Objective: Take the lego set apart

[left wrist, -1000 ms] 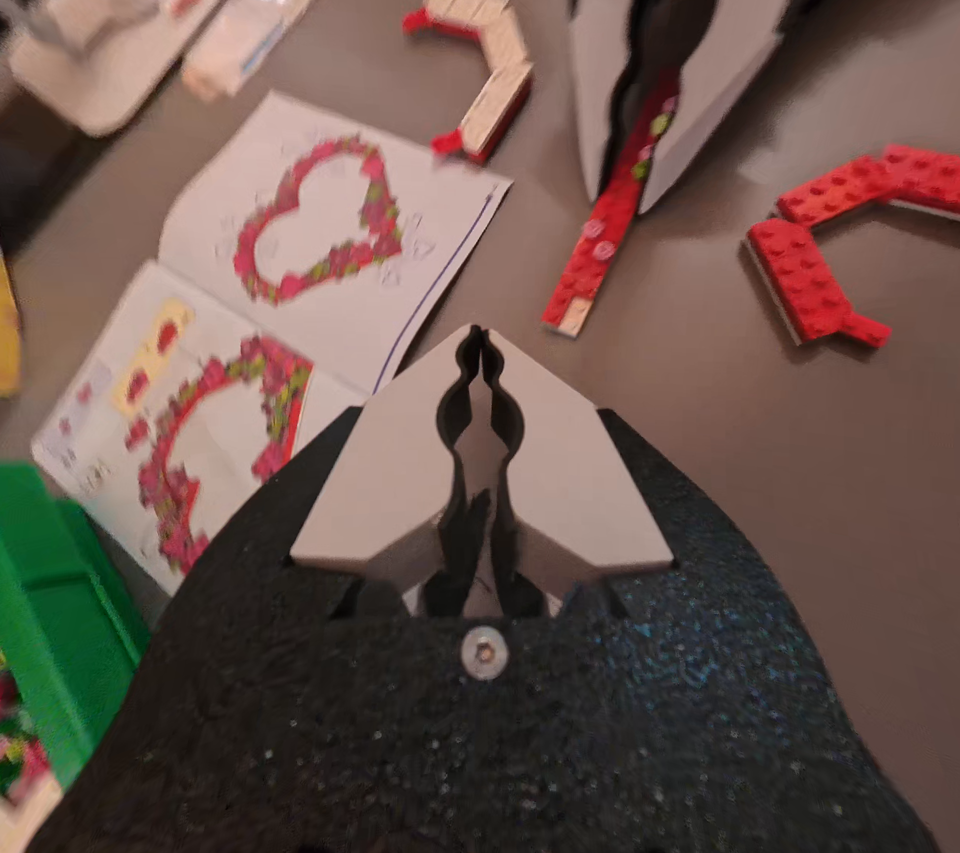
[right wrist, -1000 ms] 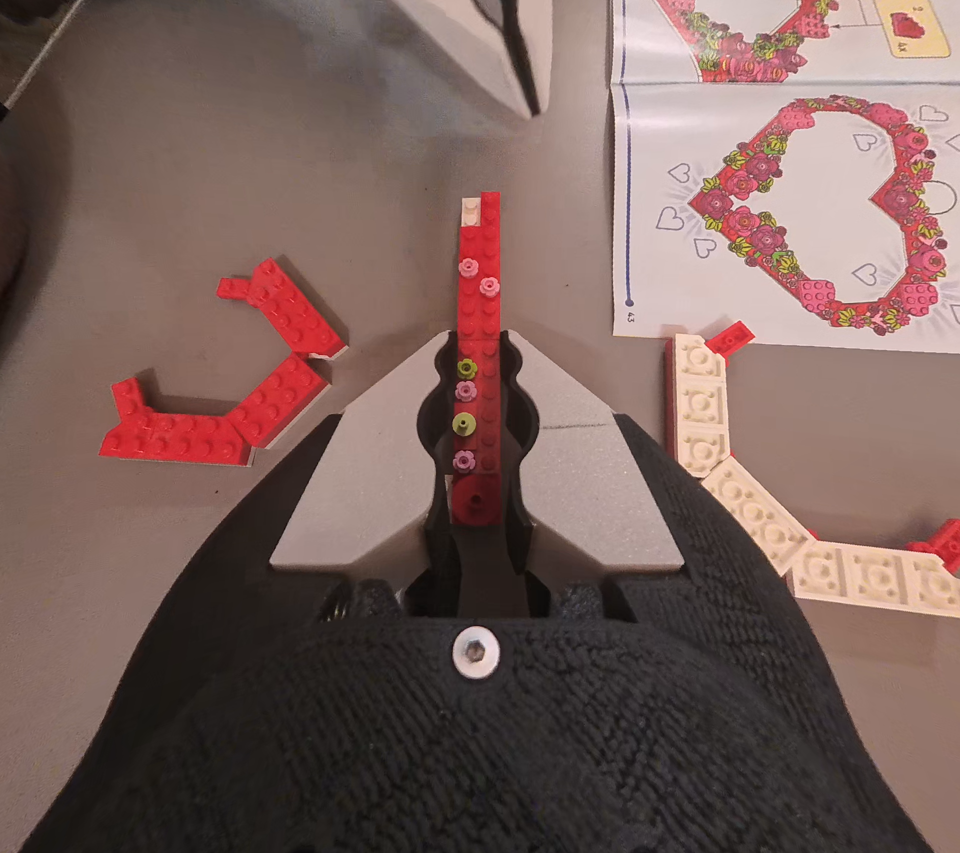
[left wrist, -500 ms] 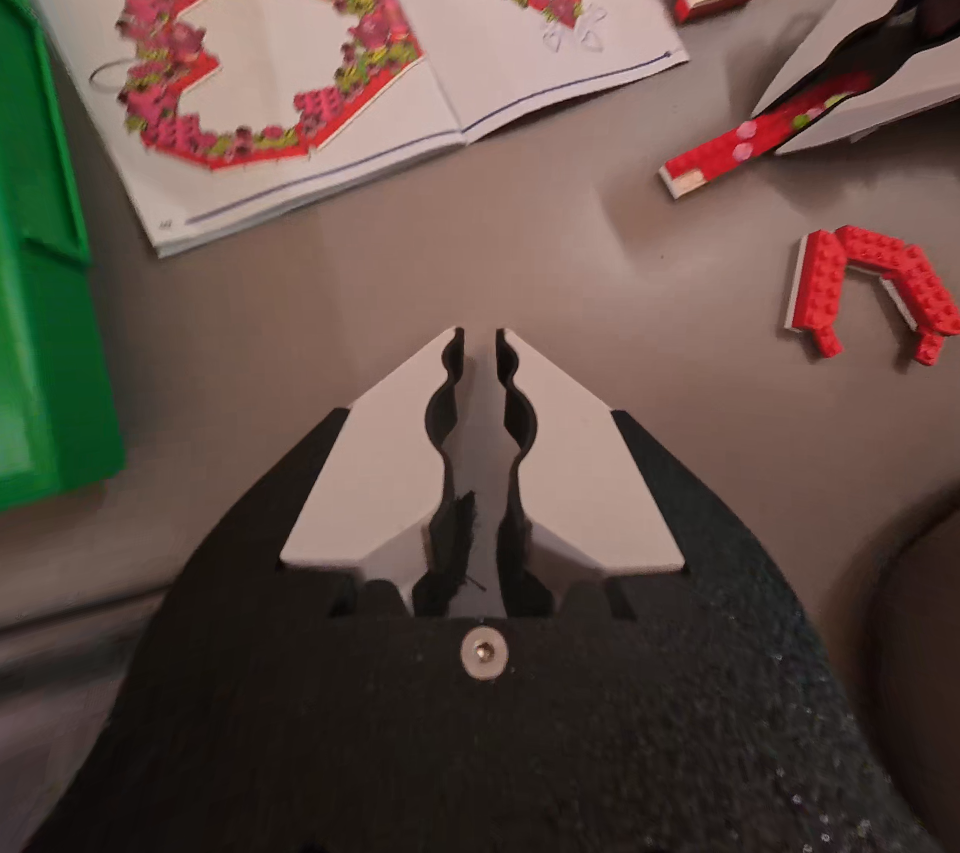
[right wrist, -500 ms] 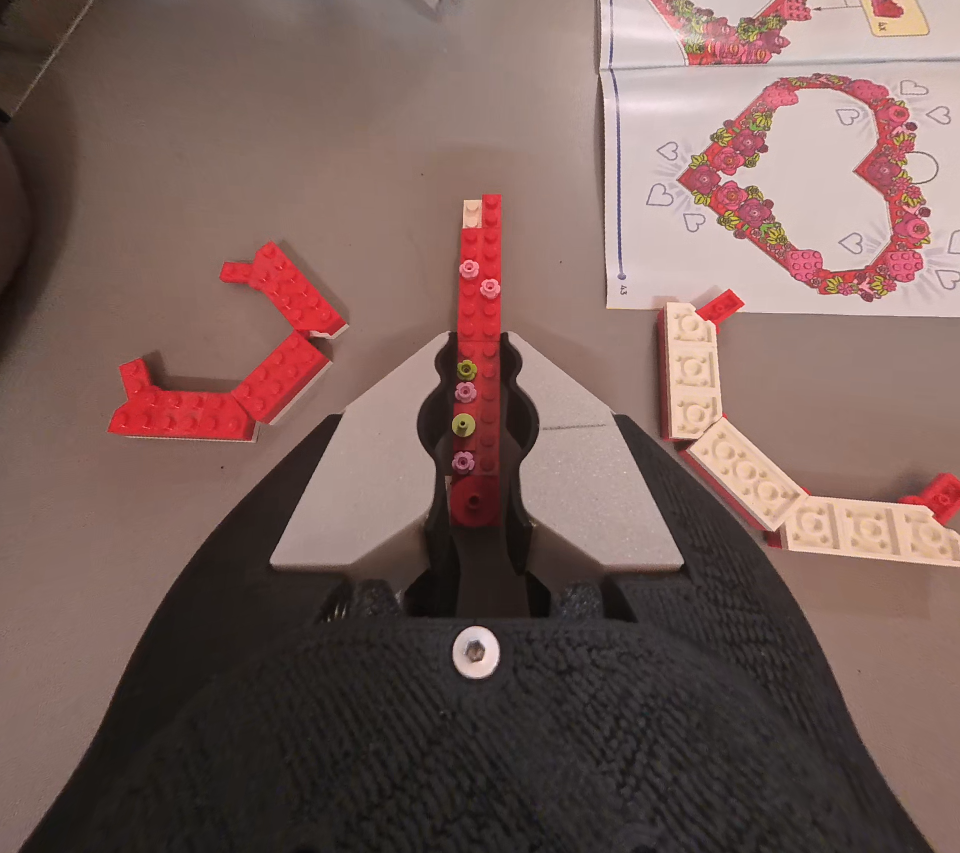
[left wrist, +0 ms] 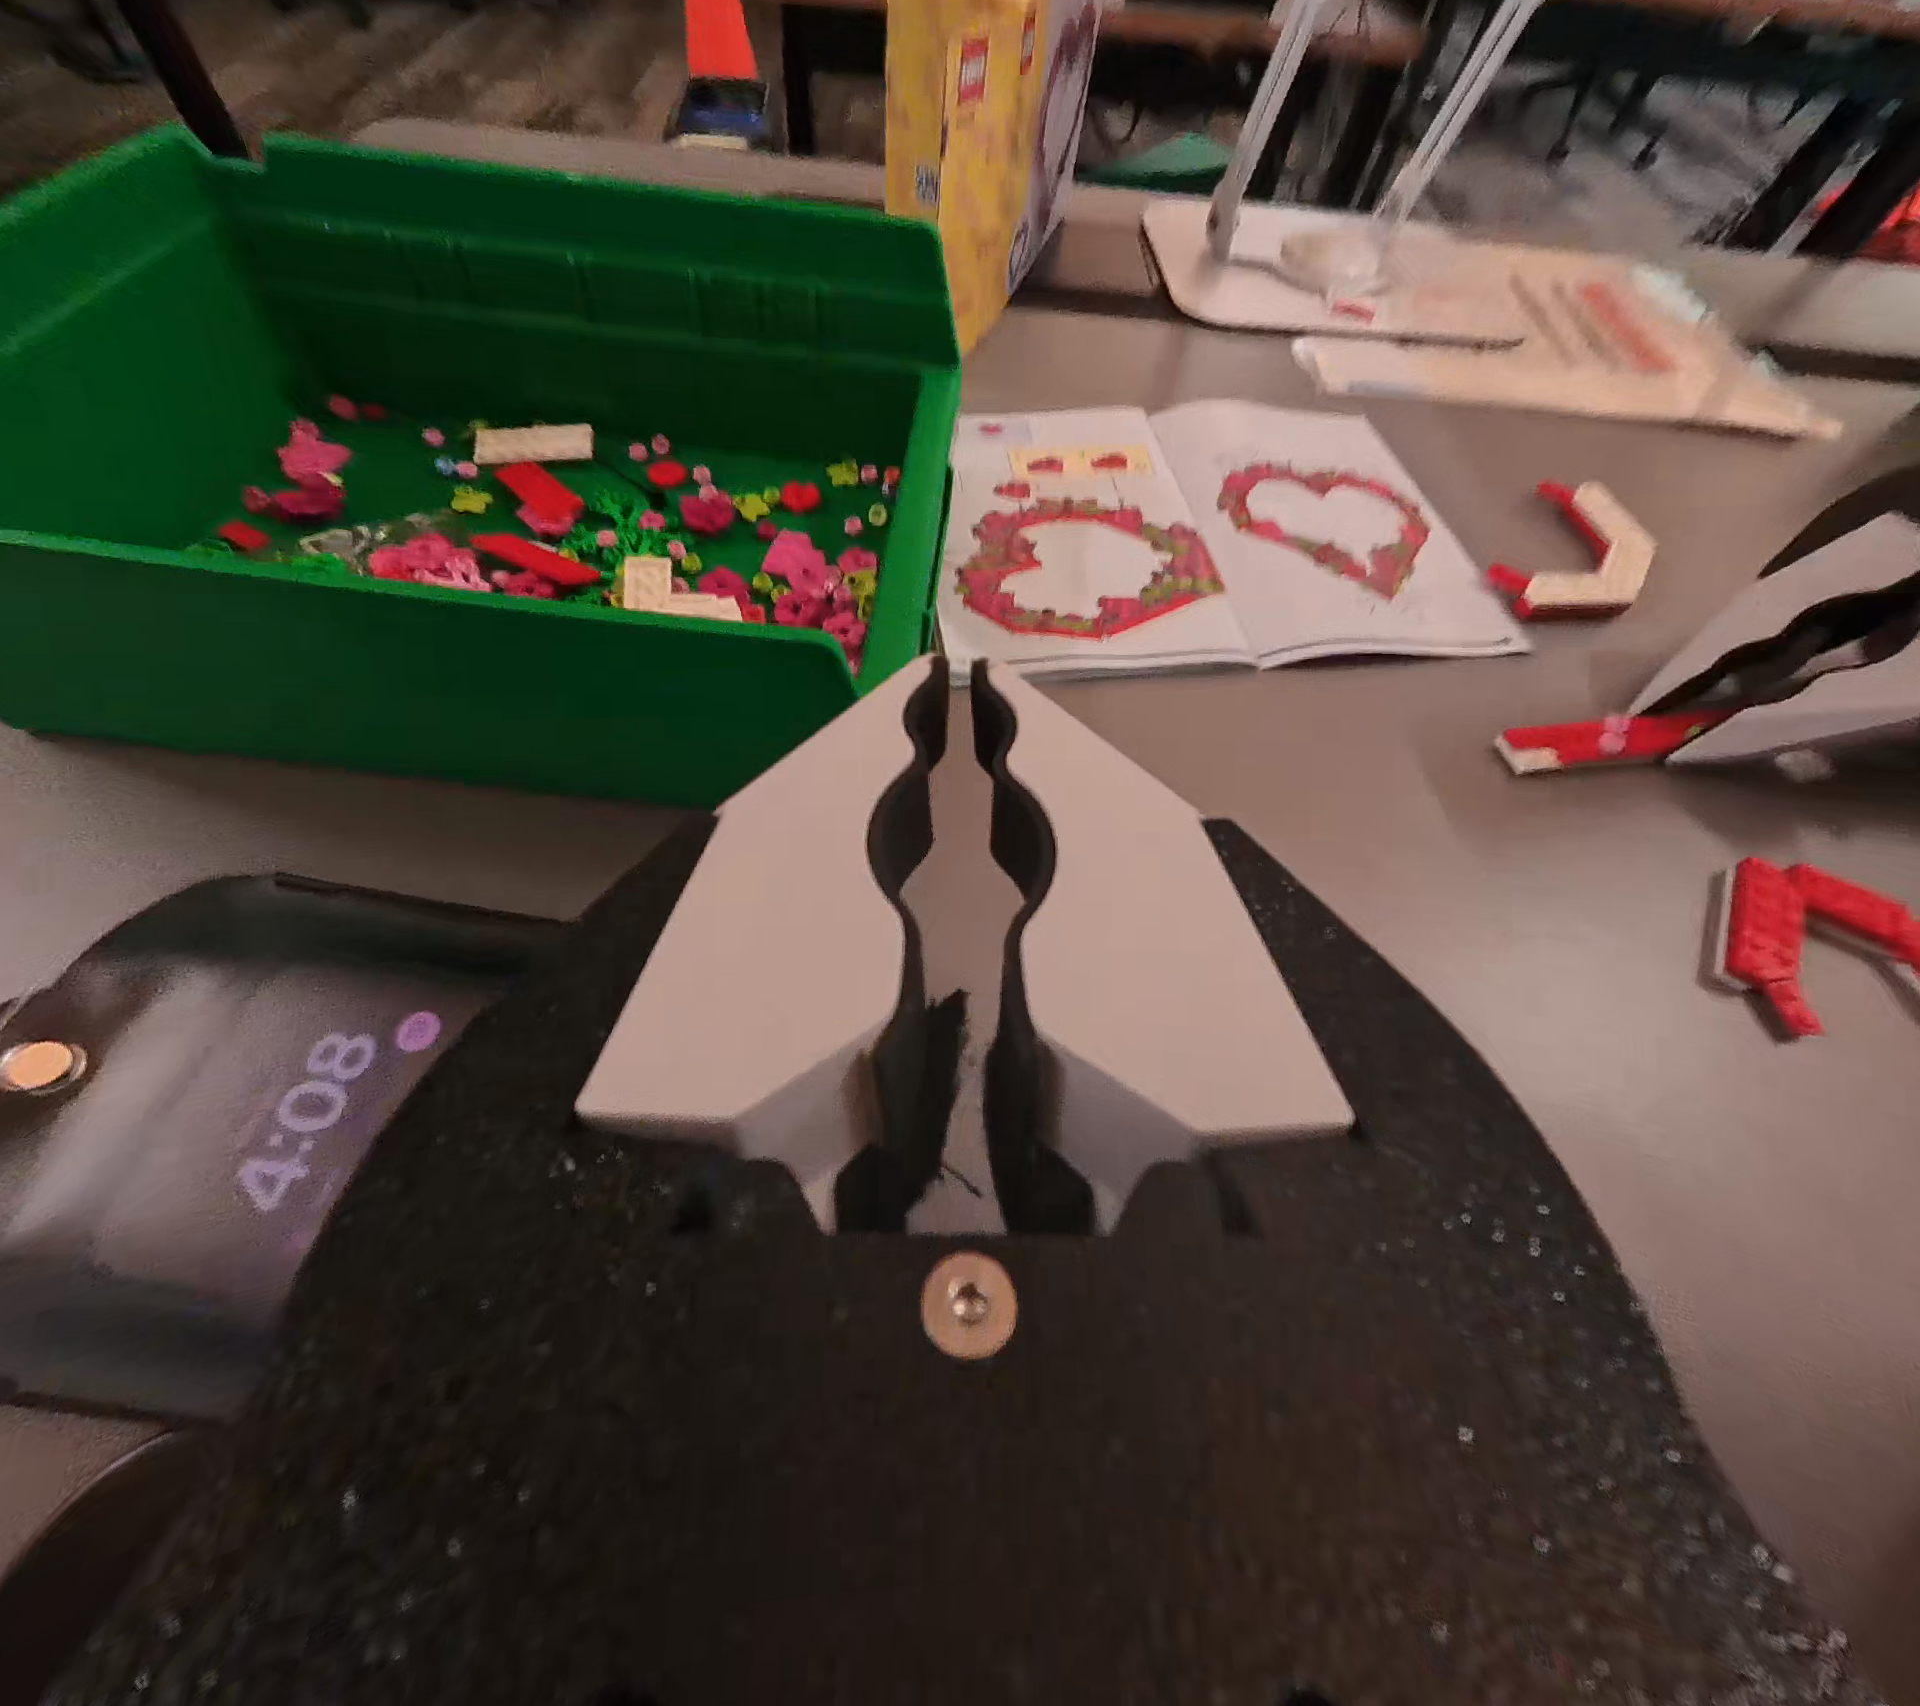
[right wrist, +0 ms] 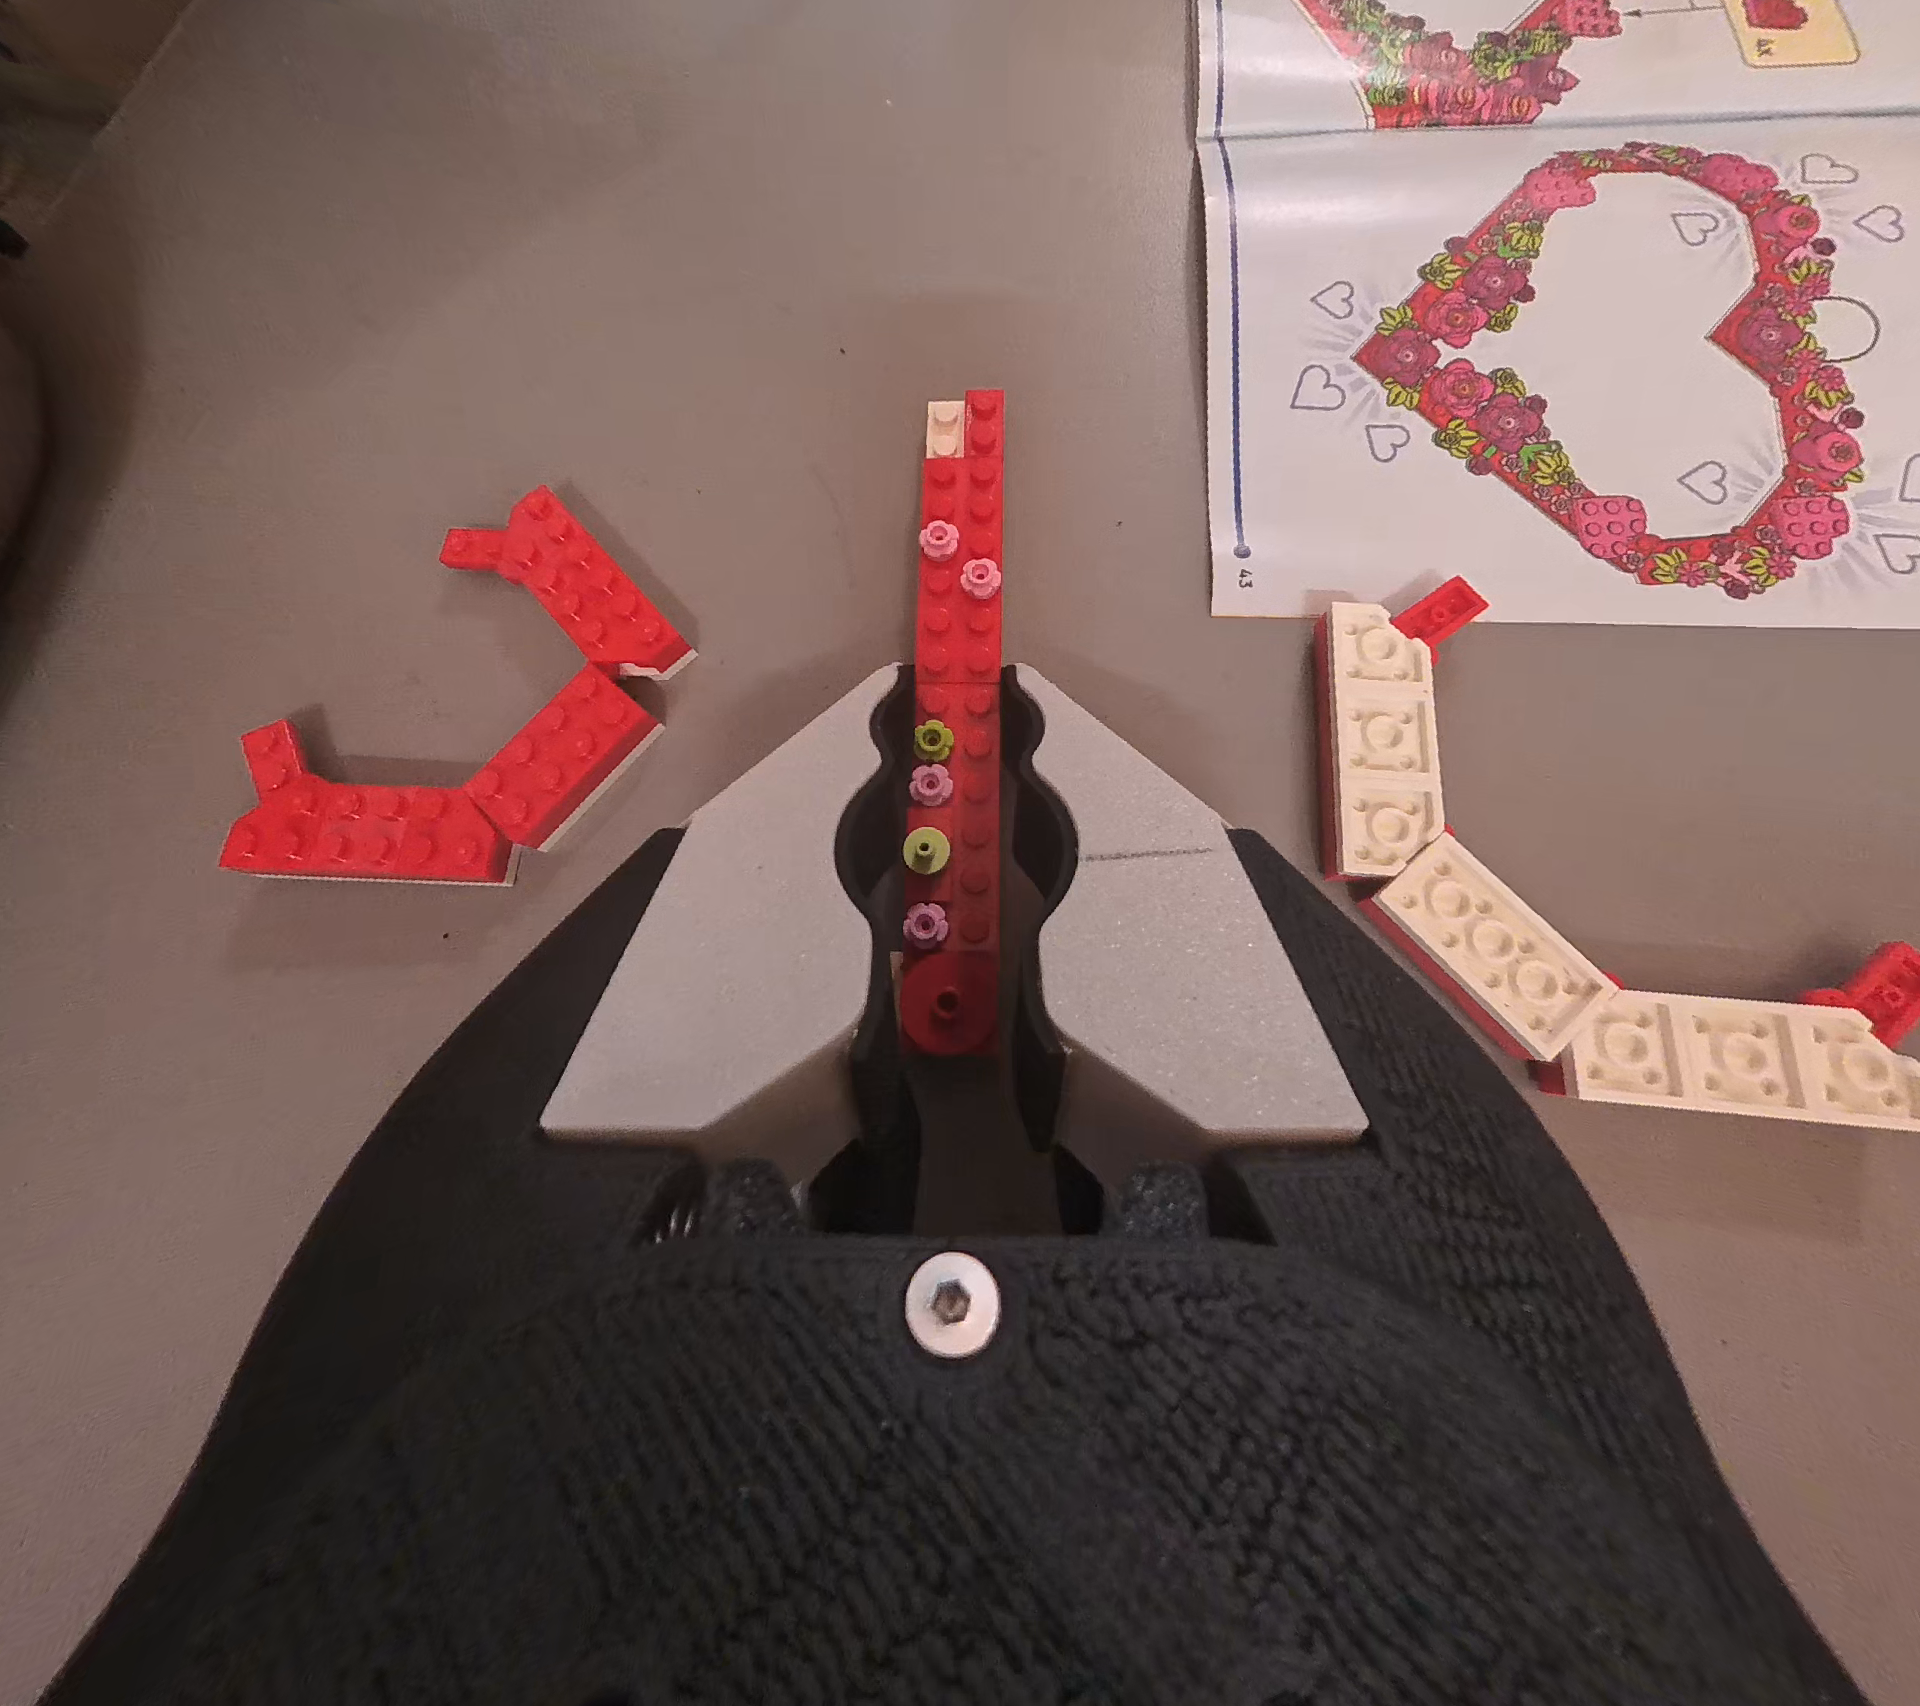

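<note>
My right gripper (right wrist: pixel 956 669) is shut on a long red lego strip (right wrist: pixel 966 534) with small pink and green flower studs, held low over the grey table. It also shows at the right edge of the left wrist view (left wrist: pixel 1787 669), with the strip (left wrist: pixel 1590 737) sticking out. A red angled frame piece (right wrist: pixel 457 783) lies left of the strip. A second frame piece (right wrist: pixel 1455 908) lies right of it, cream underside up. My left gripper (left wrist: pixel 961 669) is empty, its jaws a narrow gap apart, well away from the strip, pointing at the corner of the green bin (left wrist: pixel 416 700).
The green bin holds several loose lego pieces. An open instruction booklet (left wrist: pixel 1195 544) lies beside it and shows in the right wrist view (right wrist: pixel 1558 202). A yellow lego box (left wrist: pixel 987 98) stands behind the bin. A dark phone (left wrist: pixel 208 1137) lies near my left gripper. About 30 centimetres separates my left fingertips from my right.
My left gripper has drawn back from the right gripper, tilted up toward the bin, and its jaws have parted slightly. My right gripper still holds the strip in place.
</note>
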Action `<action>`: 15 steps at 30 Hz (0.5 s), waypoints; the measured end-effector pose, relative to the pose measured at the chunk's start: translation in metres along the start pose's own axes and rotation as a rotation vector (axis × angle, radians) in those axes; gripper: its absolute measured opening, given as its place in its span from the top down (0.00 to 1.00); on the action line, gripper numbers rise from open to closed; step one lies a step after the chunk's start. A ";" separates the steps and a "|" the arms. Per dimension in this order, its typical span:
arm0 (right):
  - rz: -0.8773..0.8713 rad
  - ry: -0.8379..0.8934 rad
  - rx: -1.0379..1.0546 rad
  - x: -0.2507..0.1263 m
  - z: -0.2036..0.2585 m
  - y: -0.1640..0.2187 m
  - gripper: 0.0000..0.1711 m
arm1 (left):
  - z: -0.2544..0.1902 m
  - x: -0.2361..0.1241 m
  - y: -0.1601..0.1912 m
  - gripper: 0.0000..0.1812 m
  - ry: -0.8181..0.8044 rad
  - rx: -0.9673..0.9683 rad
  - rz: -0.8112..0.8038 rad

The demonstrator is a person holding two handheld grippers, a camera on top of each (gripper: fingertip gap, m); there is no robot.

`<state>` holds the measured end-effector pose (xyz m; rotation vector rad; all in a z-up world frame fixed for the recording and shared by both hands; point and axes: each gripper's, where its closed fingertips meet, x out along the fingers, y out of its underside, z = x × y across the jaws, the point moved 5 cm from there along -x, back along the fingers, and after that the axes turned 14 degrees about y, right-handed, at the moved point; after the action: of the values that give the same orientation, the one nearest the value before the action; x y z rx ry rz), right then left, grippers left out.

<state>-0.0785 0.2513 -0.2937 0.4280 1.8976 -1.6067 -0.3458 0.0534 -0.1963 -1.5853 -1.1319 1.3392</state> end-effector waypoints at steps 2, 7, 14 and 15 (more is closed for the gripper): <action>0.000 0.000 -0.001 0.000 0.000 0.000 0.91 | -0.004 -0.007 -0.007 1.00 0.056 -0.015 -0.045; -0.014 0.015 -0.035 -0.001 0.002 -0.001 0.91 | -0.070 0.025 -0.002 0.95 0.496 -0.040 -0.002; -0.022 0.002 -0.069 -0.002 0.006 -0.001 0.91 | -0.167 0.118 0.043 0.92 0.776 0.314 0.361; -0.022 0.001 -0.071 -0.002 0.006 -0.001 0.91 | -0.174 0.129 0.049 0.92 0.779 0.381 0.405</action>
<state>-0.0763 0.2455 -0.2925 0.3790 1.9604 -1.5480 -0.1589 0.1586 -0.2537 -1.8372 -0.0826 0.9323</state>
